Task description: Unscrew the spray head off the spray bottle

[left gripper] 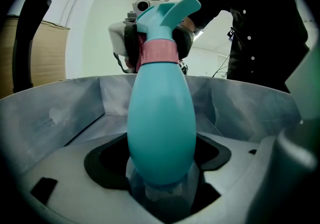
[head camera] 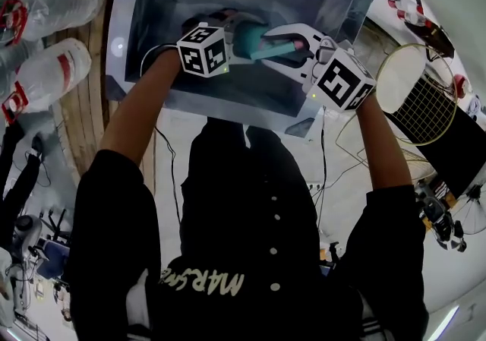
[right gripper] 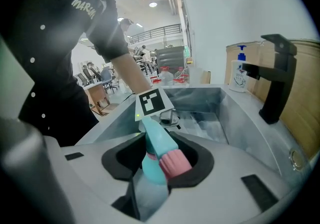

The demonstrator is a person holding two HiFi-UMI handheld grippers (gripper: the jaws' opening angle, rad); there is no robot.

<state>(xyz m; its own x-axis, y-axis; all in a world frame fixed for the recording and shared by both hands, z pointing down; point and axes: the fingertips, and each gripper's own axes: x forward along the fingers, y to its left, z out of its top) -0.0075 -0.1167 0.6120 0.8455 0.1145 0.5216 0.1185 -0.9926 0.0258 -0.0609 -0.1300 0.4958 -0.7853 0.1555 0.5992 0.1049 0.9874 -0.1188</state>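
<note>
You are holding the teal spray bottle [left gripper: 161, 118] up in the air over the steel sink [right gripper: 235, 113], lying roughly level between your two grippers. Your left gripper [left gripper: 162, 188] is grasping the bottle's rounded bottom end, its jaws standing wide with the pads against the body. Your right gripper [right gripper: 155, 178] is clenching the other end, its jaws closing on the pink collar [right gripper: 175, 163] just where the spray head [left gripper: 167, 11] is joining the neck. The spray head is still sitting on the bottle, its trigger pointing away from the collar. In the head view both grippers are meeting close together above the near edge of the basin. A black faucet [right gripper: 277, 78] is standing at the sink's rim, with a soap pump bottle [right gripper: 240, 76] just beside it.
</note>
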